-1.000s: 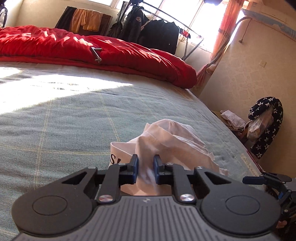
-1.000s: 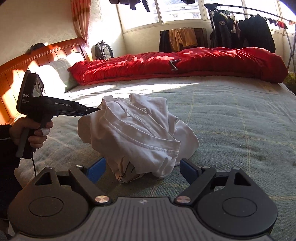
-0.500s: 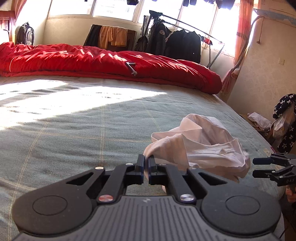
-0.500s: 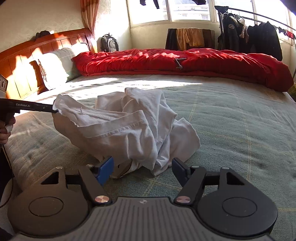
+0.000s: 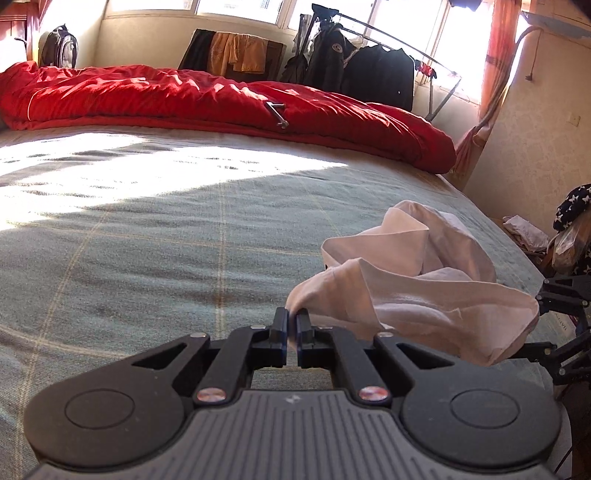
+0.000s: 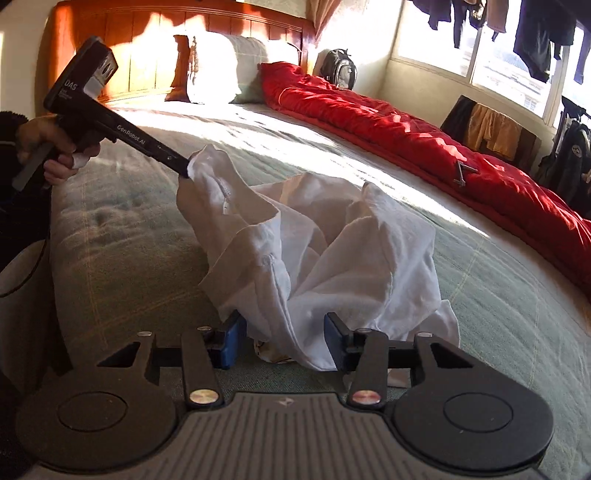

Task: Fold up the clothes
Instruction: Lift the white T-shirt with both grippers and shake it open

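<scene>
A crumpled white garment lies on the green-grey checked bedspread near its front edge. My left gripper is shut on one corner of it and holds that corner lifted off the bed. The right wrist view shows the same left gripper, held by a person's hand, pinching the garment at its upper left. My right gripper is closing, with a hanging fold of the garment between its blue pads, which do not squeeze it. Its dark fingers show at the right edge of the left wrist view.
A red quilt runs along the far side of the bed, with a pillow and a wooden headboard at one end. A rack of dark jackets stands by the window. Beyond the bed's right edge, clutter sits by the wall.
The left gripper has drawn the garment's corner away from the pile, stretching the cloth out. The right gripper has rolled and moved in, its pads narrowing around the near fold.
</scene>
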Motion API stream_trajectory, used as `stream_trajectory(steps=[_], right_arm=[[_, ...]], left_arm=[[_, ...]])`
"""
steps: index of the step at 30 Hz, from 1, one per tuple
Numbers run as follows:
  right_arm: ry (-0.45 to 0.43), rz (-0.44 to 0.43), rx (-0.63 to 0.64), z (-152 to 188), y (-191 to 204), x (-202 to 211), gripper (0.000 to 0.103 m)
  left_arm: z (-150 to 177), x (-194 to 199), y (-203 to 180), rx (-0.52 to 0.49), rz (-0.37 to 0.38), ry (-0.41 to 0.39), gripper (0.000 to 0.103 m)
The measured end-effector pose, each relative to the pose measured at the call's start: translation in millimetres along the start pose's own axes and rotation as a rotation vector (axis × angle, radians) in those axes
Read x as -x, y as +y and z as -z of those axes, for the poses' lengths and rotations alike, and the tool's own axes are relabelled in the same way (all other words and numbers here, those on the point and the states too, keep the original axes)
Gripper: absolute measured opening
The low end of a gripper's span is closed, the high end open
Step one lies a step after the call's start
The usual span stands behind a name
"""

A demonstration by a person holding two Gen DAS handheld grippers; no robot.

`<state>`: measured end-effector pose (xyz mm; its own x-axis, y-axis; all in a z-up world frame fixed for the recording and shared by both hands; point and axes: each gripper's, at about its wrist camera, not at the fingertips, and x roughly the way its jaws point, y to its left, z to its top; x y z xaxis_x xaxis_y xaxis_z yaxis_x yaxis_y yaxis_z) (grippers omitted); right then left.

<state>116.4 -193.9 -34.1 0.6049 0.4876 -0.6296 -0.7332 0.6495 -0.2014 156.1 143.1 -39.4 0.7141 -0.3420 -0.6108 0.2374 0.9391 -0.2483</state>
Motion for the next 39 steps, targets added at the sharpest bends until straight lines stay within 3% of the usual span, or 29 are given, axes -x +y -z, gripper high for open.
stream_trajectory(steps=[6,8,12,14,19,24,28,36,39], right_arm=[[0.029,0.065,0.261,0,26,-8,0.05],[0.043,0.093,0.34,0,33,-10,0.044],[0.038,0.117,0.401,-5,41,-4,0.022],[0.026,0.138,0.392,-8,40,1,0.017],[-0.026,0.16,0.269,-19,23,23,0.014],[-0.067,0.197,0.085,-25,-19,39,0.014],[-0.069,0.199,-0.024,-21,-45,45,0.014],[-0.032,0.221,-0.057,-6,-54,46,0.014],[-0.013,0.22,-0.04,-3,-52,42,0.014]], left_arm=[[-1,-4,-1,-0.031,-0.003,0.014,0.004],[0,-3,-3,-0.05,-0.006,0.016,0.005],[4,-1,-5,-0.089,-0.006,0.018,0.006],[7,0,-7,-0.112,0.002,0.019,0.007],[20,3,-18,-0.234,0.016,0.026,0.023],[29,3,-34,-0.344,0.037,0.004,0.032],[33,2,-57,-0.474,0.07,-0.057,0.036],[53,3,-110,-0.904,-0.069,-0.161,0.039],[70,13,-128,-1.117,-0.122,-0.199,0.039]])
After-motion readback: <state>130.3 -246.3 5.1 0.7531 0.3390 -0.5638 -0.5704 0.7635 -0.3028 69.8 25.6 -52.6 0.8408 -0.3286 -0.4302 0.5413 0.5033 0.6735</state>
